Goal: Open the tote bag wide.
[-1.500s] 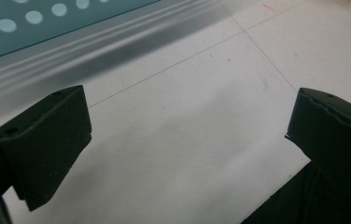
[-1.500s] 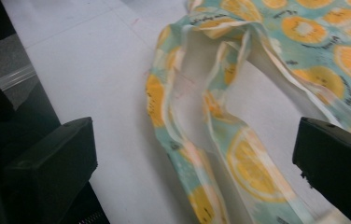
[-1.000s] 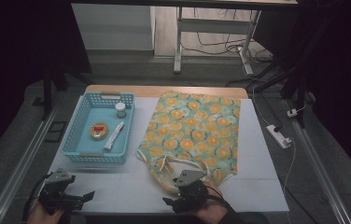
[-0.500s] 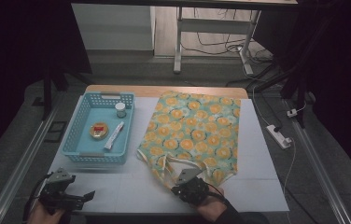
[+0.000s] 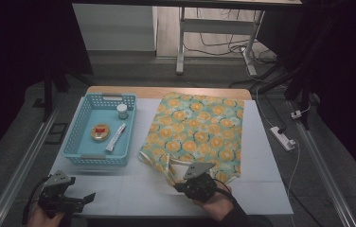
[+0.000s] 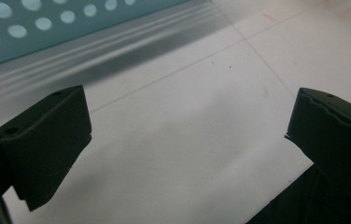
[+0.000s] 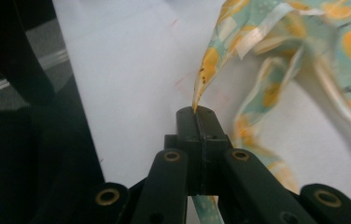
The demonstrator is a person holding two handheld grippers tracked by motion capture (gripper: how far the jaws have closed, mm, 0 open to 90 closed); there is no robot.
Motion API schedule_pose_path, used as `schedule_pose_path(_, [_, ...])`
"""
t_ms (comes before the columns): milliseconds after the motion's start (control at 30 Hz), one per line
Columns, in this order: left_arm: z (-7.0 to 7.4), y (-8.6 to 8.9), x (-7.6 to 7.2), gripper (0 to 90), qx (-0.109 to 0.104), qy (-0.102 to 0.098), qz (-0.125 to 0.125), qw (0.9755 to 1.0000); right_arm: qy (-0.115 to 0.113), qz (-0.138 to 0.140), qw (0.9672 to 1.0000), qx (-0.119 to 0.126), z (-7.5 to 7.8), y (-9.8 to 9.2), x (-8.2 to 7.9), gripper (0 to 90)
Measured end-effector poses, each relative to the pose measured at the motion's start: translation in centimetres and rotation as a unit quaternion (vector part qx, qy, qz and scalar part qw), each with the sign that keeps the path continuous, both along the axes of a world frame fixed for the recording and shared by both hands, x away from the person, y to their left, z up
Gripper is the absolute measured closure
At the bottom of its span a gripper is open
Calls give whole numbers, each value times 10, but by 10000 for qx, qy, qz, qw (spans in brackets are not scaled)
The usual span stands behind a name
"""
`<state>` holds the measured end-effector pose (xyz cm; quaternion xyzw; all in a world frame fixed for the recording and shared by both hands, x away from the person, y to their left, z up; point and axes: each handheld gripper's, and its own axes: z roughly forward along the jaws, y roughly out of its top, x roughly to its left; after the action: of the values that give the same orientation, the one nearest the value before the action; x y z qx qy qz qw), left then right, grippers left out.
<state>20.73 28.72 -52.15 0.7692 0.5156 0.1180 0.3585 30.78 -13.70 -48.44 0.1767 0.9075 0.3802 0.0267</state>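
A teal tote bag (image 5: pixel 197 130) printed with orange fruit lies flat on the white table (image 5: pixel 133 189). Its straps bunch at the near edge. My right gripper (image 5: pixel 180 186) is at that edge, near the table's front. In the right gripper view the right gripper (image 7: pixel 196 112) is shut on a bag strap (image 7: pixel 209 63), which rises from between the closed pads. My left gripper (image 5: pixel 87 198) rests low at the front left. The left gripper view shows my left gripper (image 6: pixel 187 135) open over bare table, with nothing between its fingers.
A light blue basket (image 5: pixel 79 142) stands left of the bag and holds a white jar (image 5: pixel 122 111), a round tin (image 5: pixel 101 132) and a tube (image 5: pixel 116 138). A power strip (image 5: pixel 284 138) lies on the floor to the right. The basket's near wall (image 6: pixel 71 23) is close ahead of my left gripper.
My right gripper's jaws have closed on the bag strap, and the hand has shifted slightly with it. The left gripper has stayed put.
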Motion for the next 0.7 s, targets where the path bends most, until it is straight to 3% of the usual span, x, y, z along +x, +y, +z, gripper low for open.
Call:
schedule_pose_path(233, [0, 0, -1, 0, -18, -36, 7, 10000, 0, -75, 9998, 197, 14, -6, 13, 900])
schedule_pose_path(500, [0, -2, 1, 0, 66, -10, -4, 10000, -294, -71, 9994, 183, 35, -6, 34, 900])
schedule_pose_path(667, [0, -3, 1, 0, 101, -16, -30, 9999, -362, -183, 9989, 238, 45, -8, 44, 900])
schedule_pose_path(700, [0, -3, 1, 0, 95, -18, -26, 9999, -463, -246, 9983, 265, 51, -8, 48, 900])
